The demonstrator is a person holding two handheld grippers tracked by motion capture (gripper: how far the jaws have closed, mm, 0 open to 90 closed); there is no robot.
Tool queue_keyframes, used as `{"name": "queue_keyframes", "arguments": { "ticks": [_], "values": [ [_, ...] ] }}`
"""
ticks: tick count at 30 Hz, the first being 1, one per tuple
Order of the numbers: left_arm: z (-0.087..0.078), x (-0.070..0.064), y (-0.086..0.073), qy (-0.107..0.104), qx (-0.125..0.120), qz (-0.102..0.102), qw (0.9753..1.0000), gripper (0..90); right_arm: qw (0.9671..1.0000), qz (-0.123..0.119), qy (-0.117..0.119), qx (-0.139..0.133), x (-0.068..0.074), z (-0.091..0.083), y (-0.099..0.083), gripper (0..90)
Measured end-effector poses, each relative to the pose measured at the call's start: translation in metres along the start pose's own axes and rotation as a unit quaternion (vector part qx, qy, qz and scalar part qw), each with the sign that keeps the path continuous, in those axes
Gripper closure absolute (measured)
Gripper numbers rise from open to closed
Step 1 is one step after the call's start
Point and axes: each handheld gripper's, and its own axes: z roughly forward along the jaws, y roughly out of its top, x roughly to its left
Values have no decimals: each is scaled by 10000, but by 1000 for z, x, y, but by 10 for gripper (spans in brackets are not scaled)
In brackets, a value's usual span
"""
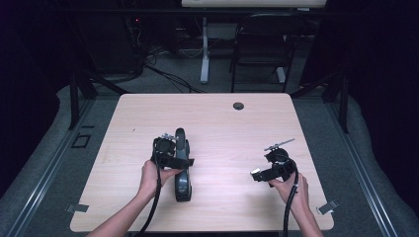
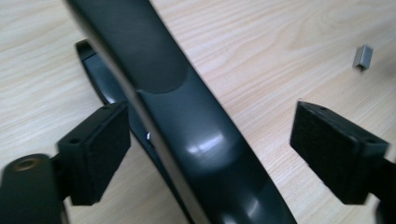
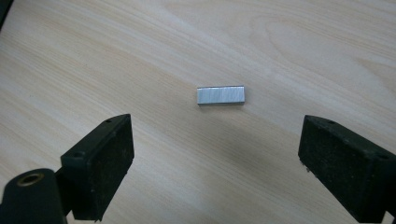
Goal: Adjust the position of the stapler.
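Observation:
A black stapler [image 1: 182, 185] lies lengthwise on the wooden table [image 1: 212, 118], left of centre. My left gripper [image 1: 178, 161] is over its middle and open. In the left gripper view the stapler [image 2: 187, 135] runs between the two pads [image 2: 100, 149], with a gap on each side. A small silver strip of staples [image 3: 220, 95] lies flat on the wood. My right gripper [image 3: 215, 172] hangs open just short of it, nothing between its jaws. The same staple strip [image 2: 363, 57] appears at the upper right of the left gripper view. In the high view my right gripper [image 1: 262, 173] is at the table's right front.
A round cable hole [image 1: 238, 105] sits near the table's far edge. Tape marks lie at the front left corner [image 1: 77, 208] and the front right corner [image 1: 327, 207]. Beyond the table stand a dark chair [image 1: 262, 44] and a white desk leg [image 1: 204, 49].

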Motion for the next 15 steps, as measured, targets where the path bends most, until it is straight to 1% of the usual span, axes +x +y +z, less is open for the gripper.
{"name": "queue_keyframes", "arguments": {
  "ticks": [1,2,5,8,10,13,15],
  "values": [
    [1,1,0,36,23,-11,10000,148,10000,15,12,-13,1,1,0,107],
    [3,2,-1,36,43,-27,10000,168,10000,-39,11,65,1,1,0,110],
    [5,5,-3,135,80,-69,9999,238,10000,-22,24,33,1,0,0,123],
    [7,3,-4,108,61,-40,9999,301,10000,-42,6,52,1,1,0,127],
    [6,4,-6,95,11,-62,9999,308,10000,7,26,45,2,2,1,128],
    [7,5,-6,33,-13,-138,9999,316,10000,-46,17,37,3,0,1,129],
    [7,6,-6,-16,17,-117,9999,321,10000,-58,19,32,2,-1,1,129]
  ]
}}
